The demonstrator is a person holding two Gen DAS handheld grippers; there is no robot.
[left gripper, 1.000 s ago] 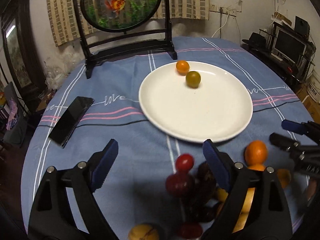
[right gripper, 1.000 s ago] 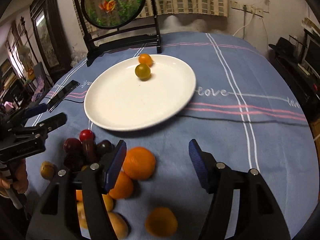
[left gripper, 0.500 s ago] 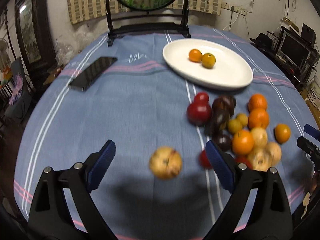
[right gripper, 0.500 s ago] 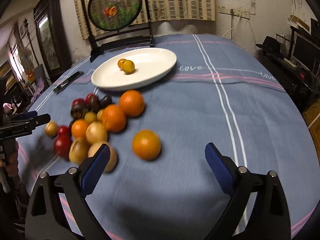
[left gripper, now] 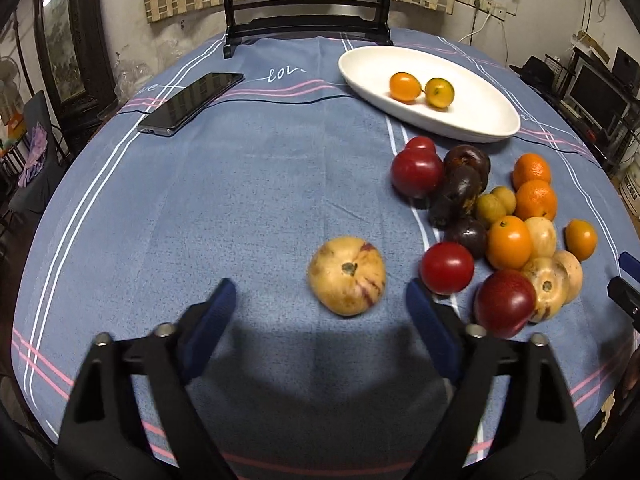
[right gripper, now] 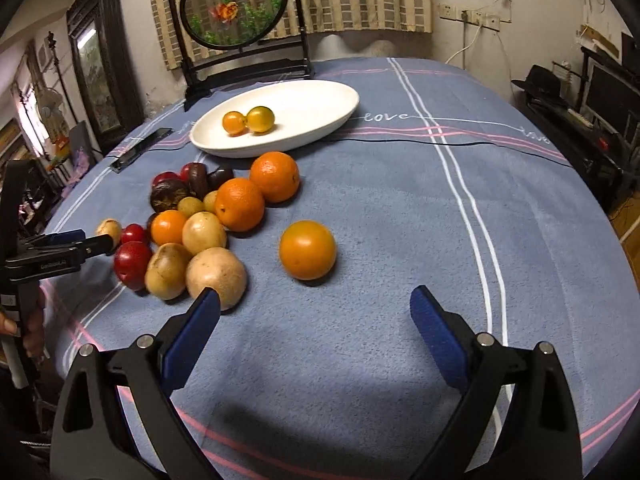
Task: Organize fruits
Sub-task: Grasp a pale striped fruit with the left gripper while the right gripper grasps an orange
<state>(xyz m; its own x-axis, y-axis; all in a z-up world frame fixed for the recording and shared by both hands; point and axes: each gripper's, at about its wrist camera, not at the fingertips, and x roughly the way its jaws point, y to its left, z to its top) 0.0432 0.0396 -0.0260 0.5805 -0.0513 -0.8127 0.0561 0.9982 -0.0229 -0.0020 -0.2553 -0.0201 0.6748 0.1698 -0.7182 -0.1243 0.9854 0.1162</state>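
1. Phone (left gripper: pixel 191 103), far left on the blue cloth (left gripper: pixel 240 200): flat, dark, glossy; well apart from all fruit.
2. L gripper (left gripper: pixel 320 304): its jaws have just been closing a bit but are not clenched, nothing is between the pads. The yellow fruit (left gripper: pixel 346 276) lies just ahead of it, a little toward the R pad and apart from both. It is round, somewhat flattened, stem end up, matte skin with purple streaks; no real long axis, so any grip angle should do.
3. Fruit pile (left gripper: pixel 500 216), R of the yellow fruit: red smooth shiny ones, dark purple ones, small yellow-green ones, pitted oranges, pale tan ones. They touch each other.
4. Plate (left gripper: pixel 472 128), beyond the pile: white, glazed, shallow. Two small orange-yellow fruits (right gripper: pixel 248 121) on it, side by side.
5. R gripper (right gripper: pixel 316 316): released, pads wide, empty. The lone orange (right gripper: pixel 307 249) lies straight ahead, centred on the gap, apart from the pile; round, finely dimpled.
6. Judgement: each gripper is nearer to its own loose fruit; the next move is prob. forward and down, then close, then carry to the plate.
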